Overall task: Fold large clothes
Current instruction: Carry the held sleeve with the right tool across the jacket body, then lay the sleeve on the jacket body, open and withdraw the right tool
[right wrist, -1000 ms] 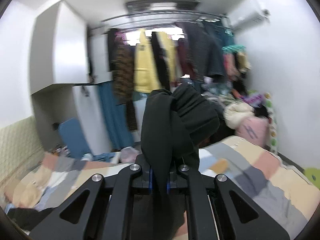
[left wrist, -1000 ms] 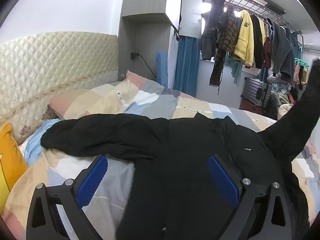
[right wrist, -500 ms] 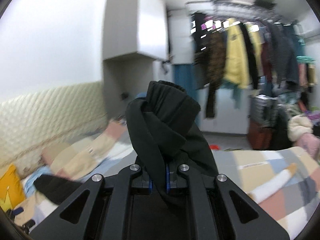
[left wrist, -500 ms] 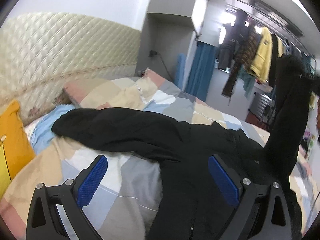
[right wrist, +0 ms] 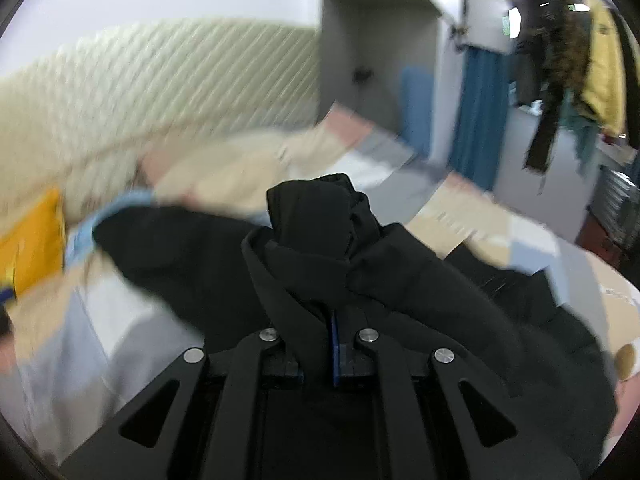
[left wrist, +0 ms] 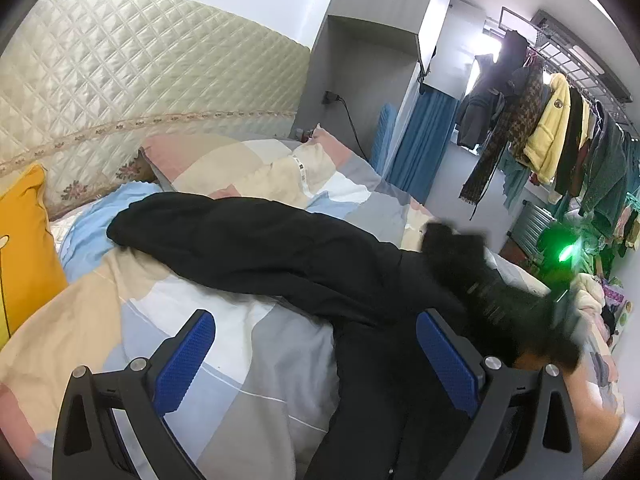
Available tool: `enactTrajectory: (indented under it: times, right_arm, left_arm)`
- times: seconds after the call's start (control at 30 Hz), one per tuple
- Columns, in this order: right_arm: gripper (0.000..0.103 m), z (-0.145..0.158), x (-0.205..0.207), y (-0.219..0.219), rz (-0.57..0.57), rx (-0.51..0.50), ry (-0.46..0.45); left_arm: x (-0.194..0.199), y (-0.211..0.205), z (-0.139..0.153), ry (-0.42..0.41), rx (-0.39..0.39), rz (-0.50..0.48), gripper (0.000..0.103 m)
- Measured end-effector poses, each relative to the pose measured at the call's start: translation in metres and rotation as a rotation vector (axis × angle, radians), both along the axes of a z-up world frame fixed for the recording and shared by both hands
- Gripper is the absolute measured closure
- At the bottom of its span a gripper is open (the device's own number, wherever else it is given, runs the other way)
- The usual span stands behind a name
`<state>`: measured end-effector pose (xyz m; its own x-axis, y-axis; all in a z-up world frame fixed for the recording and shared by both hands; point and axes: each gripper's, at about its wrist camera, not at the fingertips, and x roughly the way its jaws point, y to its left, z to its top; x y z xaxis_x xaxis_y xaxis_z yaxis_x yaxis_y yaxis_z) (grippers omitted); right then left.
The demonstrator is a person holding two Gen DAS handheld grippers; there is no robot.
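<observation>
A large black garment [left wrist: 304,256] lies spread on the patchwork bed [left wrist: 256,364], one sleeve stretched left toward the headboard. My left gripper [left wrist: 316,364] is open and empty, hovering over the garment's left side. My right gripper [right wrist: 318,354] is shut on the garment's other sleeve [right wrist: 320,216], whose cuff bunches up above the jaws. In the left wrist view that held sleeve [left wrist: 480,280] appears blurred over the garment's body at right, with the right gripper behind it.
A quilted cream headboard [left wrist: 132,92] runs along the left. A yellow pillow [left wrist: 24,240] lies at the bed's left edge. A grey wall cabinet [left wrist: 372,64] and blue curtain [left wrist: 420,152] stand behind. A rack of hanging clothes [left wrist: 560,136] fills the right.
My right gripper has swung the held sleeve down and to the left, from high in the air to over the garment's body. My left gripper's view has shifted left toward the headboard.
</observation>
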<state>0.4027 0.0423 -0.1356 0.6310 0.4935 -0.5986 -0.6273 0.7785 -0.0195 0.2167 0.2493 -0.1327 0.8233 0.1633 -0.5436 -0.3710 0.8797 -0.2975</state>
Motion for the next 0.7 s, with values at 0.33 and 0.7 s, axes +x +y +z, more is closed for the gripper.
enactTrajectory:
  times: [0.33,0.7]
  right_arm:
    - [0.091,-0.095,-0.001,0.019,0.039,-0.108,0.165]
    - [0.047,-0.052,-0.029,0.011,0.043,0.022,0.169]
  left_arm:
    - [0.007,-0.008,-0.003,0.013,0.008,-0.028,0.001]
    - [-0.002,-0.017,0.002,-0.015,-0.011,-0.049,0.001]
